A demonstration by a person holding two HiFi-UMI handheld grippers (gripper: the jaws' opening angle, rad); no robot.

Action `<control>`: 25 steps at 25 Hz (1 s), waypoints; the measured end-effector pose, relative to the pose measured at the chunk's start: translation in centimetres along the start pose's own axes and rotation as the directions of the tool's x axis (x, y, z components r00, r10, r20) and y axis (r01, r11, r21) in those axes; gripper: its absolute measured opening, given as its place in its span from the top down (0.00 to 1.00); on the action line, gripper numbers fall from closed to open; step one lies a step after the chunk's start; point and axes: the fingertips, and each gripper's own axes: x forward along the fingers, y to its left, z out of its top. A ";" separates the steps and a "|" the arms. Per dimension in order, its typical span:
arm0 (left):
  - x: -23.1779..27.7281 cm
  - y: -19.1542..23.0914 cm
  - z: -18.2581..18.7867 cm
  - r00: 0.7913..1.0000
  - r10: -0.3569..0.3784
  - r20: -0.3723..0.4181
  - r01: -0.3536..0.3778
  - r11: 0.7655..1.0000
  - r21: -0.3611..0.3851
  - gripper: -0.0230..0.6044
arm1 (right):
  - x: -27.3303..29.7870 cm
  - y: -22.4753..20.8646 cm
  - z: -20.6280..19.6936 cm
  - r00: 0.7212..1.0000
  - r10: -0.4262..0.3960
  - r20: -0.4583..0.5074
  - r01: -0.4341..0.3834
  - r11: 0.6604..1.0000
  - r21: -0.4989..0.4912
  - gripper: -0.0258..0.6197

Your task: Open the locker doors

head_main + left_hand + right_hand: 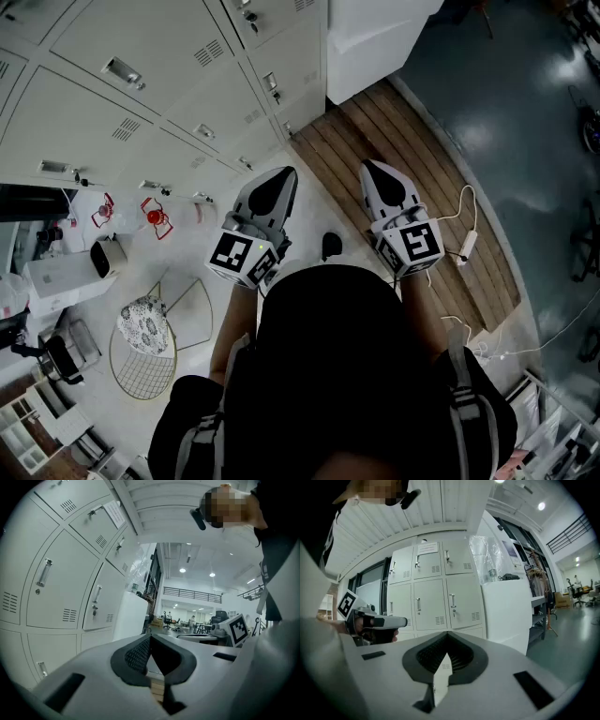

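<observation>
A bank of pale grey lockers (141, 84) fills the upper left of the head view, every door closed, each with a small metal handle (124, 72). My left gripper (281, 175) and right gripper (369, 169) are held side by side, level, a short way from the lockers and touching nothing. Both are shut and empty. In the left gripper view the jaws of the left gripper (150, 637) meet, with locker doors (61, 583) close on the left. In the right gripper view the right gripper (447, 634) faces the lockers (431, 588); the left gripper (375, 620) shows beside it.
A wooden slat platform (403, 141) lies under the grippers, with a white cabinet (375, 37) beyond it. A power strip and cable (466, 246) trail on the right. A wire stand (142, 356), red items (155, 217) and a white box (56, 277) clutter the floor at left.
</observation>
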 end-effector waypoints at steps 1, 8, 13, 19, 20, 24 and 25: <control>0.3 -0.1 0.0 1.000 -0.001 -0.001 0.001 1.000 0.005 0.94 | 0.0 -0.3 0.0 1.000 0.002 0.000 -0.002 1.000 -0.001 0.96; 1.8 -1.0 -0.4 1.000 0.005 -0.003 -0.005 1.000 0.014 0.94 | -0.2 -2.0 -0.3 1.000 0.007 -0.003 -0.007 1.000 0.008 0.96; 2.3 -1.4 -1.0 1.000 0.019 -0.013 -0.019 1.000 -0.004 0.94 | -0.1 -2.0 -0.7 0.999 0.038 0.005 -0.039 0.999 0.011 0.96; 1.9 -1.0 -1.9 0.999 0.019 -0.039 -0.021 0.999 -0.028 0.94 | 0.8 -0.8 -1.4 0.998 0.067 -0.012 -0.067 0.997 0.027 0.95; 1.8 -0.7 -2.0 0.999 0.018 -0.042 -0.020 0.999 -0.037 0.94 | 1.1 -0.6 -1.6 0.998 0.068 -0.018 -0.067 0.997 0.028 0.95; 2.0 0.7 -2.4 0.998 0.011 -0.061 -0.014 0.999 -0.049 0.94 | 3.0 0.0 -2.8 0.997 0.063 -0.054 -0.062 0.998 0.027 0.95; 2.2 1.1 -2.4 0.998 0.009 -0.070 -0.013 0.998 -0.056 0.94 | 3.4 0.1 -3.1 0.996 0.060 -0.067 -0.059 0.998 0.018 0.95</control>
